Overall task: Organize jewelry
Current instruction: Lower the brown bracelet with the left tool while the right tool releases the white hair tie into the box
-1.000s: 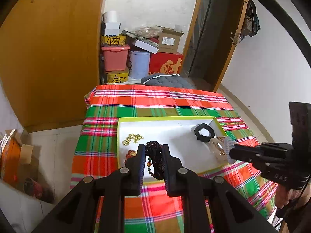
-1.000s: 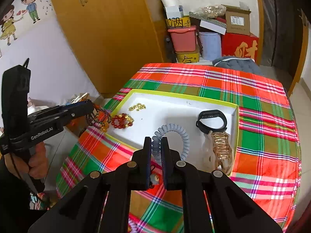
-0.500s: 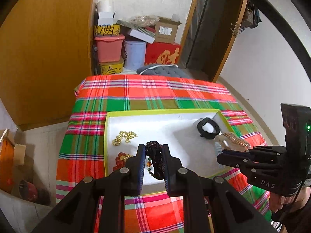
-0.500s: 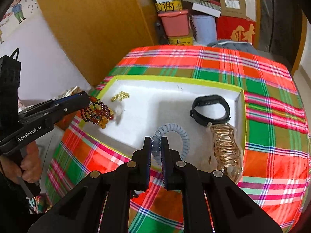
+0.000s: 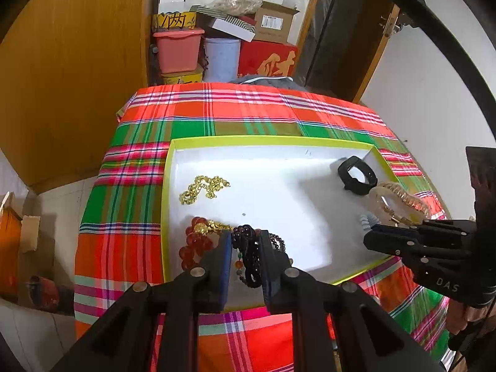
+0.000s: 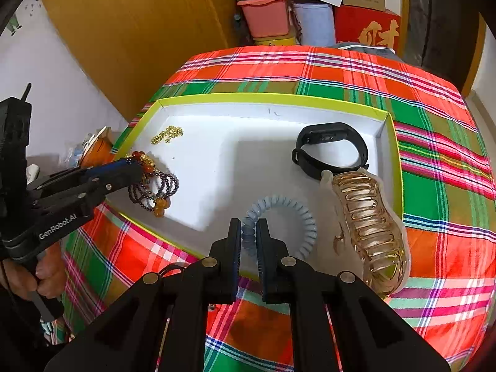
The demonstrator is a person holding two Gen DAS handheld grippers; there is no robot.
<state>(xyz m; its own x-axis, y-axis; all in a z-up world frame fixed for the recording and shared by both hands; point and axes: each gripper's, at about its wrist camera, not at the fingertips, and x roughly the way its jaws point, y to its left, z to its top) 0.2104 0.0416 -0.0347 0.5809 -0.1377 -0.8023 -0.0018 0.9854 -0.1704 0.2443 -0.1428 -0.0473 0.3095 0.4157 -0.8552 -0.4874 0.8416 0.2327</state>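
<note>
A white tray with a lime rim [image 5: 248,139] [image 6: 263,97] lies on the plaid tablecloth. My left gripper [image 5: 246,248] [image 6: 136,167] is shut on a dark bead bracelet [image 5: 248,257] [image 6: 155,189], which hangs low over the tray's near left corner. It is beside a red bead bracelet [image 5: 193,248]. My right gripper [image 6: 248,232] [image 5: 372,235] is shut on a blue-grey spiral hair tie [image 6: 297,217] [image 5: 365,221] over the tray's near edge. In the tray lie a gold chain [image 5: 203,187] [image 6: 167,134], a black wristband [image 5: 356,178] [image 6: 330,150] and a gold hair claw [image 5: 400,198] [image 6: 369,226].
The table's plaid cloth [image 5: 248,108] runs beyond the tray on all sides. Behind it stand stacked boxes and a pink tub [image 5: 176,51], with a wooden wardrobe [image 5: 77,62] at the left. A hand [image 6: 46,276] grips the left tool's handle.
Both grippers have sunk toward the tray. The dark bracelet now hangs close beside the red beads, and the hair tie is low over the tray's near edge.
</note>
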